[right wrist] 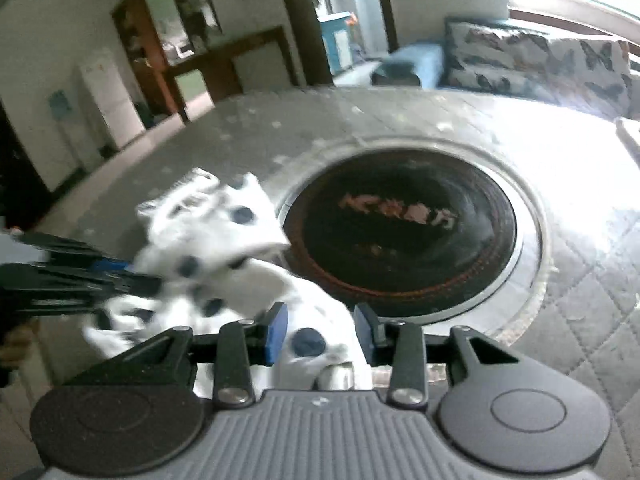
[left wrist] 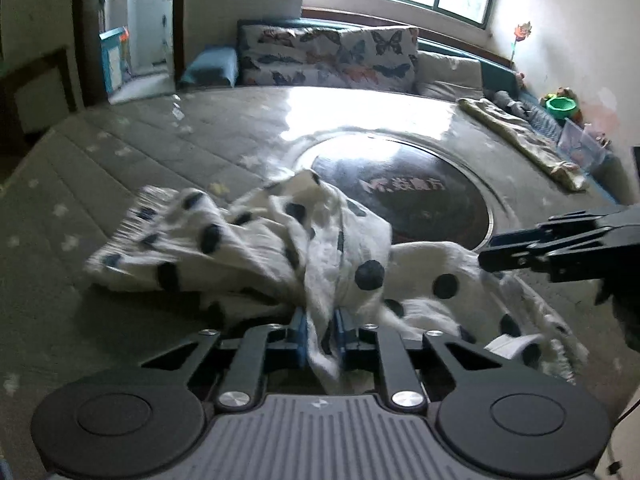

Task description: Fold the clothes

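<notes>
Table (left wrist: pixel 120 152), quilted and grey, carries a dark round inset (left wrist: pixel 420 196). Across its near side a white polka-dot garment (left wrist: pixel 248 240) is stretched left to right, bunched. Left gripper (left wrist: pixel 320 332) jaws are clenched on it; right gripper (right wrist: pixel 320 330) jaws are parted around it.

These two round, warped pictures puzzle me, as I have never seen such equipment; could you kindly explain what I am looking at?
No robot here: a person holds a two-finger gripper in each hand, each with a wide-angle camera looking along its fingers. One picture is from the left gripper, the other from the right gripper.

Both are over a quilted grey table with a dark round plate set in its middle. On it lies a white cloth with dark dots.

The left gripper is pinching a bunch of that cloth. The right gripper's fingers stand apart, with cloth between them. Each gripper appears at the edge of the other's picture.
</notes>
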Demonstrator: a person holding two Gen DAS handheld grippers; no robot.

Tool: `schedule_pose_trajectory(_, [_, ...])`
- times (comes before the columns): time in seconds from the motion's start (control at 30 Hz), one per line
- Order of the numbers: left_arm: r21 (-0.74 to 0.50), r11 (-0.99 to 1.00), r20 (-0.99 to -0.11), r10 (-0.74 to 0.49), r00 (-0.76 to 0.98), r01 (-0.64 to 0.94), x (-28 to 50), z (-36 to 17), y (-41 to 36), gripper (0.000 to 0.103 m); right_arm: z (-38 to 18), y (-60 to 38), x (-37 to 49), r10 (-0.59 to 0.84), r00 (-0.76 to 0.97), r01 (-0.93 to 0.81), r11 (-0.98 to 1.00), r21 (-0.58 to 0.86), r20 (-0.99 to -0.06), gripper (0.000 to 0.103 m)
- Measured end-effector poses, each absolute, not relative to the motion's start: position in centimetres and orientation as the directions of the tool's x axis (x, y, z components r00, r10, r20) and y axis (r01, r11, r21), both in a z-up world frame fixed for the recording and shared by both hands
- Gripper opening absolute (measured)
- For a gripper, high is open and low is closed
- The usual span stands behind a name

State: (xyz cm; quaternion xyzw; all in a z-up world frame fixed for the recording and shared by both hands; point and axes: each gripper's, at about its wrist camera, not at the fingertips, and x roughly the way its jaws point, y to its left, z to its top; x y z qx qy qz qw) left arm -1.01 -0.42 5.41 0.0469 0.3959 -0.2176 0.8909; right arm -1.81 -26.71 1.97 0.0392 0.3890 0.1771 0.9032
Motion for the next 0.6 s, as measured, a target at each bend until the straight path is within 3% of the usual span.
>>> schedule_pose_trajectory(0.2, [-0.054,0.924,-0.701,-0.306,0.645,0.380,-1.6,6.4,1.9,0.014,0.0,-24.9,-0.6,0.367,0.611,-0.307,0.926,0.217,-0.702,0.037])
schedule_pose_trajectory(0.37, [-0.142,0.919,-0.694,-0.357,0.625,0.367,-1.2,6.7,2.7,0.017,-0.4,-24.9,-0.4,0.367,0.607,-0.307,0.927,0.218,-0.705,0.037])
schedule_pose_trajectory(0.53, [-0.172,0.908,-0.672,-0.391,0.628,0.382,-1.1,7.6,1.5,0.052,-0.4,-25.5,-0.1,0.372,0.605,-0.287,0.927,0.242,-0.704,0.041])
schedule_pose_trajectory(0.6, [-0.161,0.907,-0.674,-0.389,0.629,0.388,-0.8,7.7,0.7,0.060,-0.4,-25.8,0.0,0.374,0.605,-0.279,0.927,0.252,-0.703,0.041])
